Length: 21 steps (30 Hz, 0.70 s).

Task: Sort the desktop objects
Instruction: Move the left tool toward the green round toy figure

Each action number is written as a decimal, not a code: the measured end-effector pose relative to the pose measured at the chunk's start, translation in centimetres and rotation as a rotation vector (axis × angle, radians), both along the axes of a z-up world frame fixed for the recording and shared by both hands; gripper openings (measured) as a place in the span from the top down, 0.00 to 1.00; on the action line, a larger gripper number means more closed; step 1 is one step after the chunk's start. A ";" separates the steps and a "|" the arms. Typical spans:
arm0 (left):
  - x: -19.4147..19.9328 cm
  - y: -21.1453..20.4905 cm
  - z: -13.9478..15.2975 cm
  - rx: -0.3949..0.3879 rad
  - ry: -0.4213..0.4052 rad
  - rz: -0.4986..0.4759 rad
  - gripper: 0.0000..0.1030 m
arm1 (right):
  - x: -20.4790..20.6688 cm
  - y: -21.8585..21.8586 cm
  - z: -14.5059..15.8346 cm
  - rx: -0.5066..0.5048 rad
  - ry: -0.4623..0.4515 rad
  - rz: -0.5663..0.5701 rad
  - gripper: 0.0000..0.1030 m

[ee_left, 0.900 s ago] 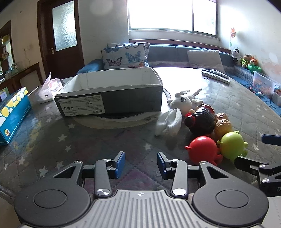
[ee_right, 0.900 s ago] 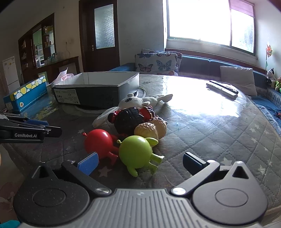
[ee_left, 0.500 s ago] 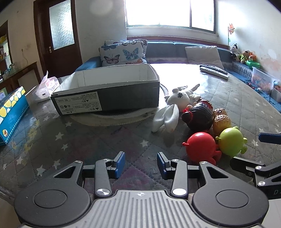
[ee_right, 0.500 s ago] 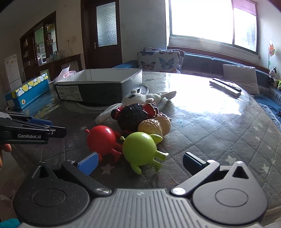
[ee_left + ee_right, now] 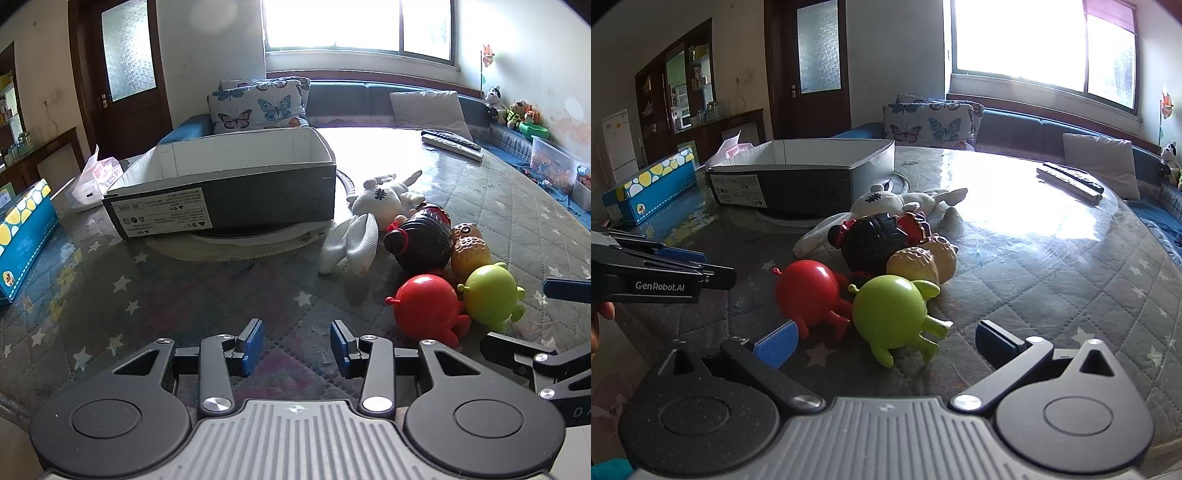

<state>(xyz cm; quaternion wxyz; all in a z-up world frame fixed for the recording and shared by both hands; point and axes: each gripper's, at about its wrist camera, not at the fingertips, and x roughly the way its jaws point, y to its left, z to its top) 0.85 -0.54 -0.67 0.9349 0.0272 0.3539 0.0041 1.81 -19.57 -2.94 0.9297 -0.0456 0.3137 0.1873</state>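
Here, one red toy (image 5: 807,291), one green toy (image 5: 890,312), one box (image 5: 229,192).

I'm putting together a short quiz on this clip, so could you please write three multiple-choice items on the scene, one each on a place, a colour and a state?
1. Where does the white plush rabbit lie?
A. inside the box
B. on the table beside the box
C. on the sofa

2. What colour is the round toy nearest the right gripper?
A. green
B. blue
C. white

3. How is the left gripper?
A. shut on a toy
B. open, holding nothing
C. inside the box

Answers: 1 B, it lies on the table right of the open box. 2 A, the green toy sits just ahead of its fingers. 3 B, its blue pads stand apart over bare table.
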 end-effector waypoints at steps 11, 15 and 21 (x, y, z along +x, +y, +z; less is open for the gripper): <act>0.4 -0.3 0.0 0.005 0.005 -0.008 0.59 | 0.1 0.3 0.1 0.003 0.009 0.019 0.00; 0.5 -0.4 0.1 0.008 0.005 -0.011 0.59 | 0.1 0.2 0.2 0.006 0.009 0.025 0.00; 0.6 -0.6 0.2 0.007 0.007 -0.023 0.59 | 0.2 0.2 0.3 0.009 0.010 0.034 0.00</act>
